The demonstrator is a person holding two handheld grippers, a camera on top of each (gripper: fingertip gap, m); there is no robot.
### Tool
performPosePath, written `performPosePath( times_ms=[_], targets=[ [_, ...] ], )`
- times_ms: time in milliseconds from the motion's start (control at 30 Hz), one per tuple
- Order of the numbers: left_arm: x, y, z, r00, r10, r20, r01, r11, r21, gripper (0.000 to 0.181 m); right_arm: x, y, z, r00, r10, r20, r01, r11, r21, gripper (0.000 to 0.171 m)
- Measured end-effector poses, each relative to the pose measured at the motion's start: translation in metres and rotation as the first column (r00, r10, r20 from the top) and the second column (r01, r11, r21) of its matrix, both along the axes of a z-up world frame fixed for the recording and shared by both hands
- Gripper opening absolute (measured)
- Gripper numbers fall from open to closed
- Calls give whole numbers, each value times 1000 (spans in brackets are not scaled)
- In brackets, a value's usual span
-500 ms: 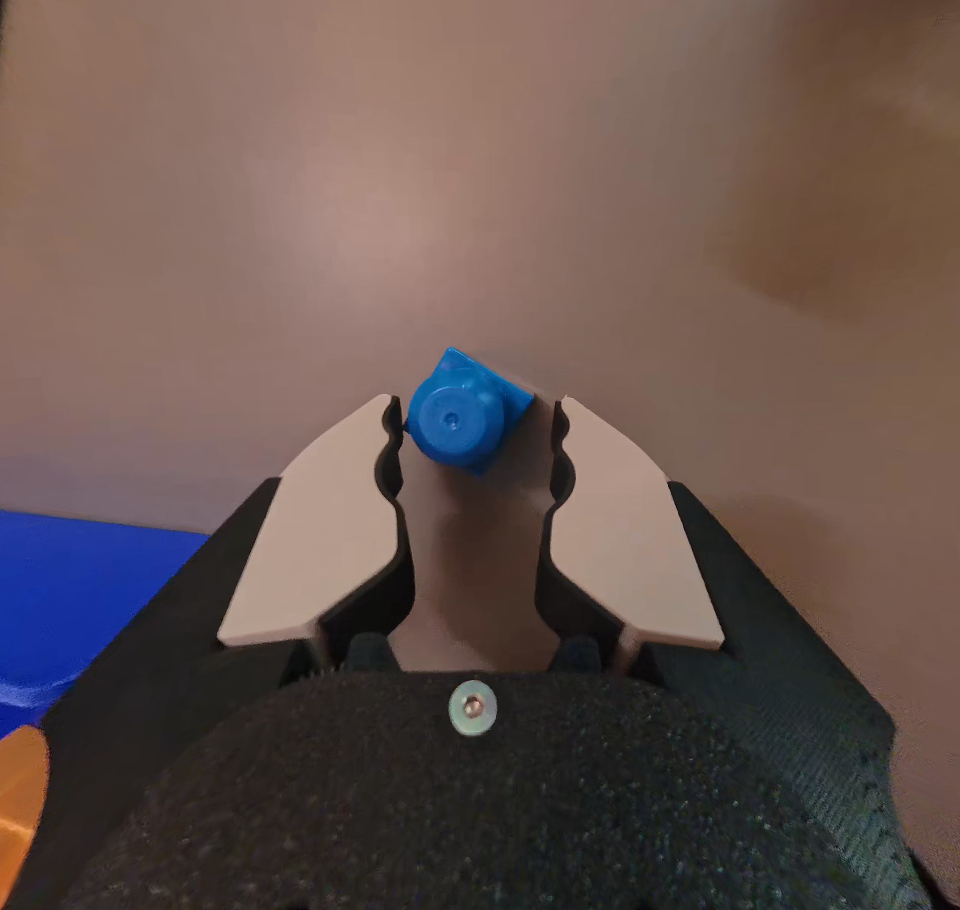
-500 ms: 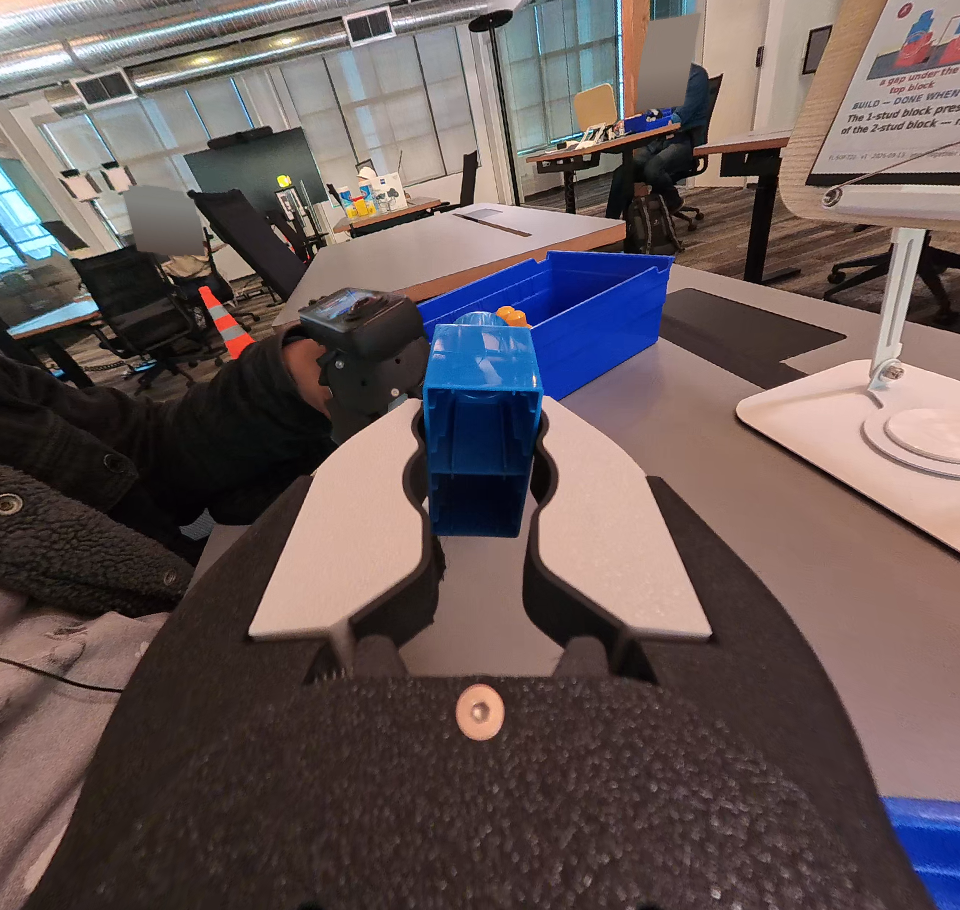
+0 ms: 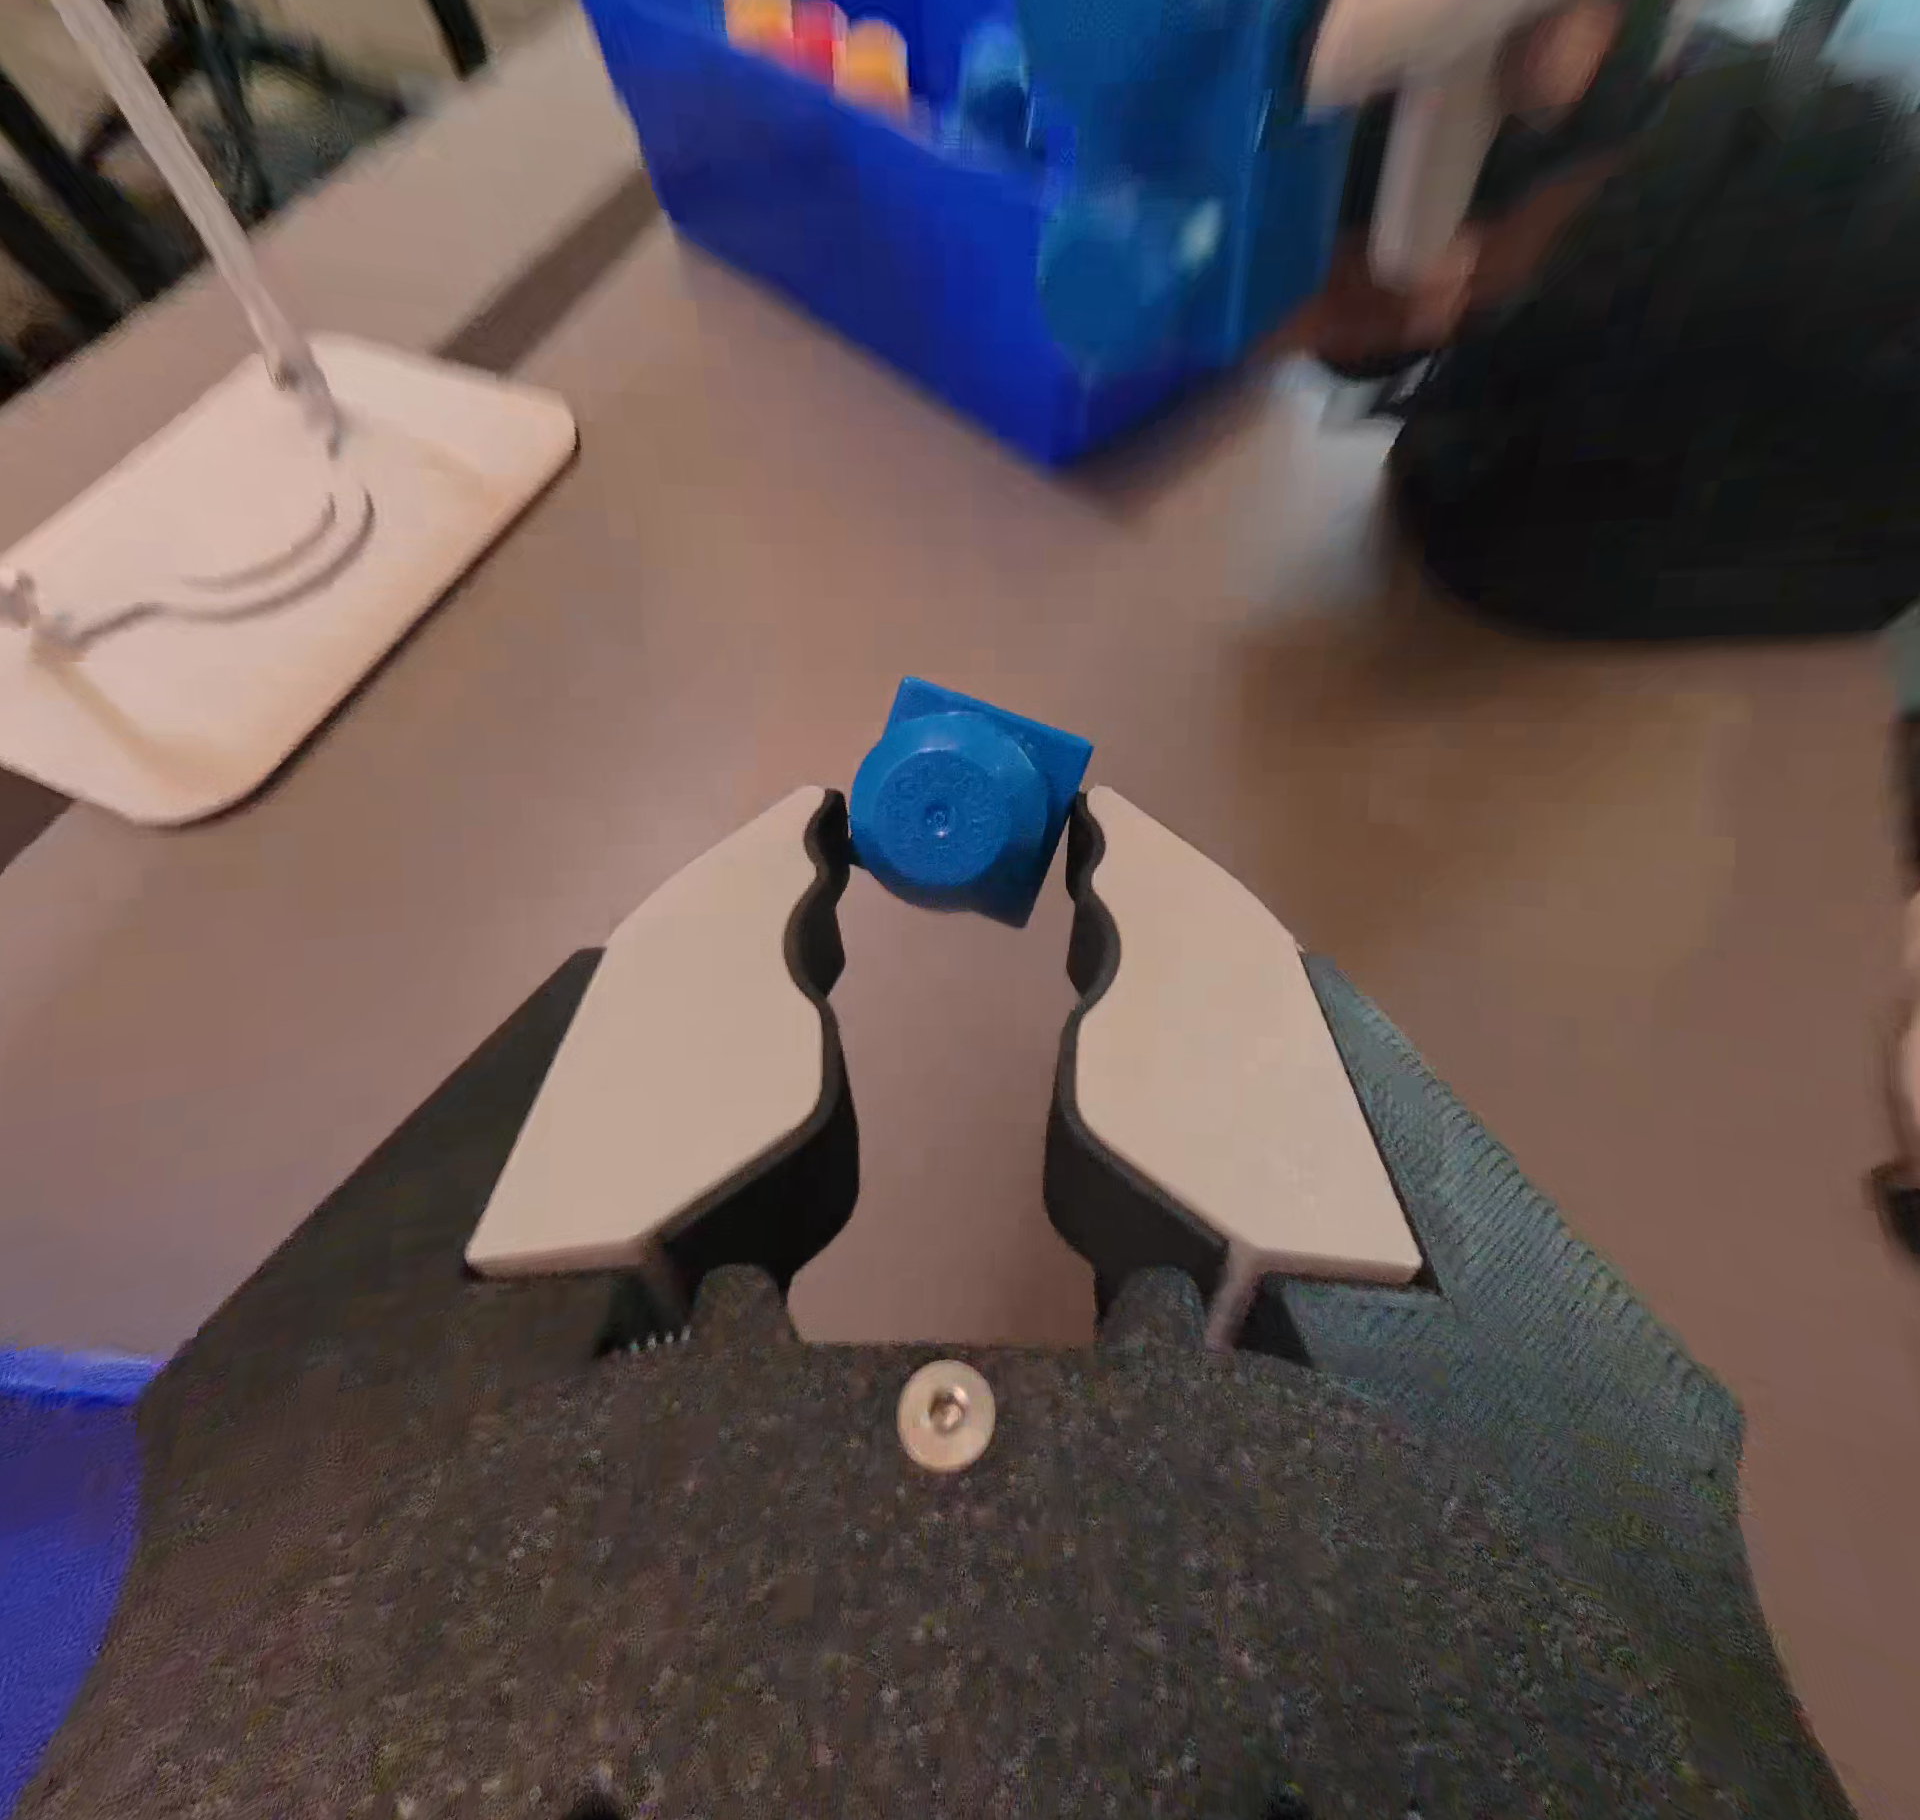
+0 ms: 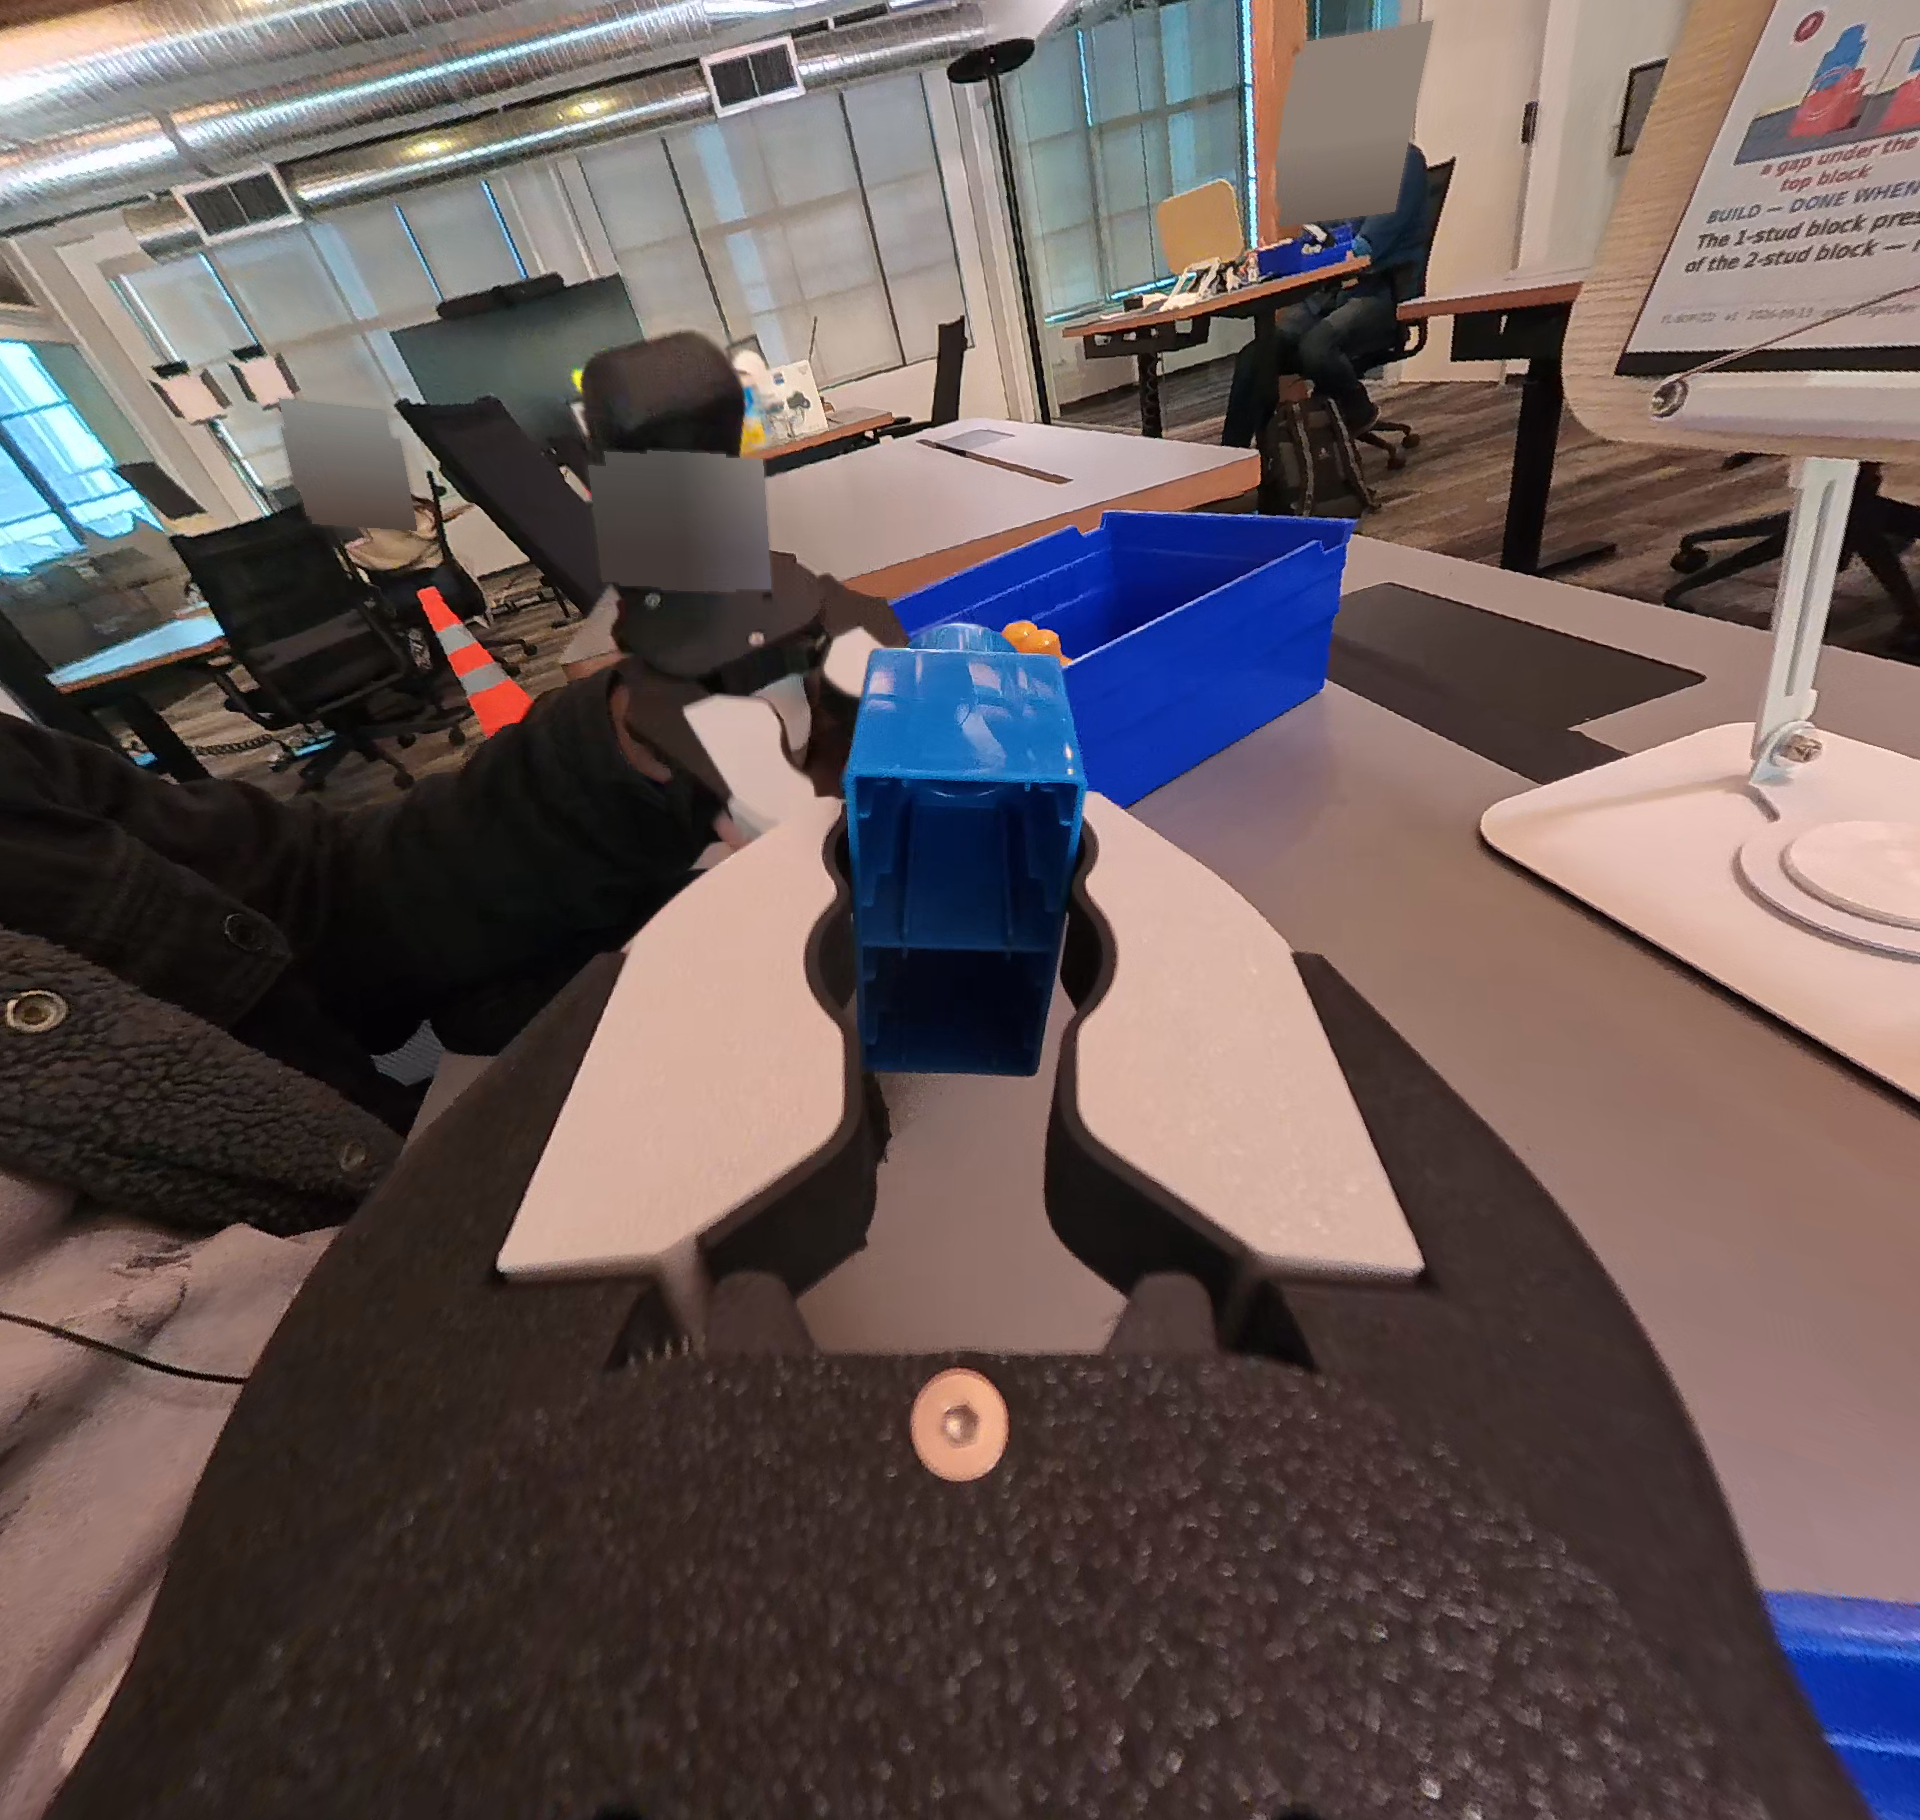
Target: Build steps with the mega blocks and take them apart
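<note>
My left gripper is shut on a small blue one-stud block, held at the fingertips with the stud facing the camera, above the grey table. My right gripper is shut on a taller blue two-stud block, whose hollow underside faces the camera. In the right wrist view the left gripper sits just behind and left of that block, in a black-sleeved hand. In the left wrist view the right gripper's block is a blurred blue shape at the upper right.
A blue bin with orange and red blocks stands farther back on the table; it also shows in the left wrist view. A white stand base carries an instruction sheet. A second blue bin edge lies close by. My right fingertips sit around 12 cm from my left ones.
My left gripper has closed on the small blue block and swung up from facing the tabletop, towards the bin and the right gripper. My right gripper still holds its block.
</note>
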State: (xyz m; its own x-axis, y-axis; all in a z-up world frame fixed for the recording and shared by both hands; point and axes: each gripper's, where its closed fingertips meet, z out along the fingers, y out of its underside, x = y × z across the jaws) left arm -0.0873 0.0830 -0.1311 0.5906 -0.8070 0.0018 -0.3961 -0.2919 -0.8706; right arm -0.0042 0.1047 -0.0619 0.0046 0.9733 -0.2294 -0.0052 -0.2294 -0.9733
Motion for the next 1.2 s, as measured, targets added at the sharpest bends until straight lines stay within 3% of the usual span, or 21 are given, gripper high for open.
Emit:
performPosePath(
  times_ms=[67, 167, 400, 467, 667, 1200],
  targets=[
    [0, 1, 30, 978, -6, 210, 0, 1000, 28, 41, 1, -3, 4, 999, 19, -28, -19, 1000, 7, 36],
    [-3, -4, 67, 884, -49, 465, 26, 998, 56, 41, 3, -11, 12, 994, 64, -86, -61, 997, 38, 36],
    [3, -20, 106, 613, -124, 781, 162, 986, 29, 41, 2, -27, 20, 981, 126, -144, -112, 988, 102, 36],
    [5, -19, 106, 580, -115, 806, 175, 985, 15, 41, 0, -28, 18, 983, 130, -132, -117, 988, 104, 36],
    [13, -13, 98, 587, -80, 806, 132, 991, 2, 41, -8, -34, 12, 988, 124, -96, -113, 988, 108, 36],
    [41, -17, 78, 706, -101, 701, 91, 995, 52, 39, -25, -42, -11, 991, 136, -1, -135, 987, 83, 36]
  ],
)
